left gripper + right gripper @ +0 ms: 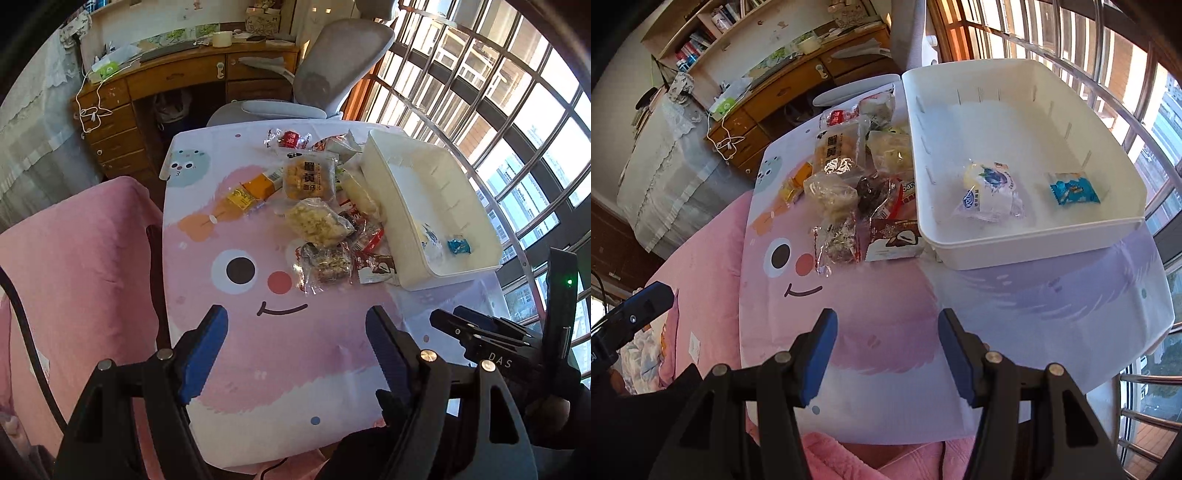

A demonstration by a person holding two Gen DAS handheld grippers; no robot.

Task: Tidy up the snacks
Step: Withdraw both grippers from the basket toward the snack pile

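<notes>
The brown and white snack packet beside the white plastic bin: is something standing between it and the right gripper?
Nothing visible does. Only bare tablecloth lies between the open right gripper and the brown and white snack packet, which lies at the near edge of the snack pile, against the white plastic bin.

Left tool (pixel 297 326) gaping empty above cartoon tablecloth (pixel 258 350), snack packets (pixel 321 218) heaped beside white bin (pixel 417 206)

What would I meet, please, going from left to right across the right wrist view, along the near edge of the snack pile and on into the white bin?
Clear-wrapped nut bar → brown chocolate-pie packet → white bin near wall → blueberry-print packet → small blue packet.
</notes>
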